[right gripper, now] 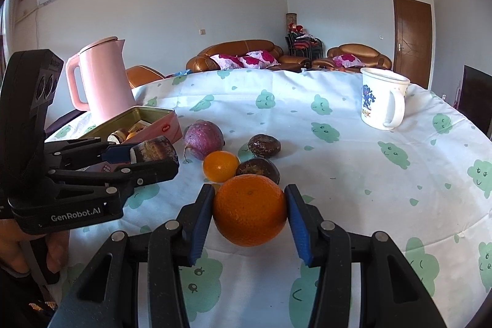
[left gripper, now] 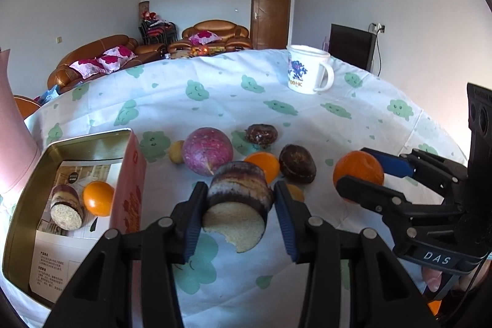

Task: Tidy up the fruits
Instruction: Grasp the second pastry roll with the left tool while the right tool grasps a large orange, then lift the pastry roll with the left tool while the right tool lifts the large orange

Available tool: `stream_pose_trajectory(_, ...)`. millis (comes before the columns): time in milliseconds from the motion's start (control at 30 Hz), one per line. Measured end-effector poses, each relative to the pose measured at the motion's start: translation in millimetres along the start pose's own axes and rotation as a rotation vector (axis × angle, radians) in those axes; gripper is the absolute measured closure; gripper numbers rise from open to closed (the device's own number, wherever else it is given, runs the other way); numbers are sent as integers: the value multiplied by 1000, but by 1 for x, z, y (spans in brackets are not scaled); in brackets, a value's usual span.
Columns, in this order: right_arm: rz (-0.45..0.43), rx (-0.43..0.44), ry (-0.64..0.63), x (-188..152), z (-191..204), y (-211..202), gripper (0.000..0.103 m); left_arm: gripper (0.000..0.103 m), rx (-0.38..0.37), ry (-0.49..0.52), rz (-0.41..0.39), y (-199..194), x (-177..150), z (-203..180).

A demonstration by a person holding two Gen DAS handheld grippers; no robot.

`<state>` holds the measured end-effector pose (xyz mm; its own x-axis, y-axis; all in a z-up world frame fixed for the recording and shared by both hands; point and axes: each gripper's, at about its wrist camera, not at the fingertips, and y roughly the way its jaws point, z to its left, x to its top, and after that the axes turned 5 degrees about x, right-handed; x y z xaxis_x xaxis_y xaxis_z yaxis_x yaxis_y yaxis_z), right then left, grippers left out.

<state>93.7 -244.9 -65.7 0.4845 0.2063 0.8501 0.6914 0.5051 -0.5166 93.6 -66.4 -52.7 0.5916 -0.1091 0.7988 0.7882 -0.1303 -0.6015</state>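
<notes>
My left gripper (left gripper: 238, 199) is shut on a dark-skinned cut sugarcane piece (left gripper: 238, 195) and holds it above the cloth, right of the open tin box (left gripper: 24, 205). The tin holds another cane piece (left gripper: 66, 206) and a small orange (left gripper: 97, 198). My right gripper (right gripper: 249, 211) is shut on a big orange (right gripper: 249, 209); it also shows in the left wrist view (left gripper: 358, 174). On the cloth lie a purple round fruit (left gripper: 207, 150), a small orange (left gripper: 263, 165), two dark passion fruits (left gripper: 297, 163) (left gripper: 261, 134) and a small yellow fruit (left gripper: 176, 152).
A pink kettle (right gripper: 101, 79) stands behind the tin box (right gripper: 144, 125). A white mug (right gripper: 382, 102) stands at the far right of the round table with its cloud-print cloth (right gripper: 338, 174). Sofas and a door lie beyond.
</notes>
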Motion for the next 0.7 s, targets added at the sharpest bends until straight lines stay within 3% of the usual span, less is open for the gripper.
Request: stream_pose_trajectory(700, -82, 5, -44, -3, 7, -14, 54, 57, 29, -34, -118, -26, -4, 6)
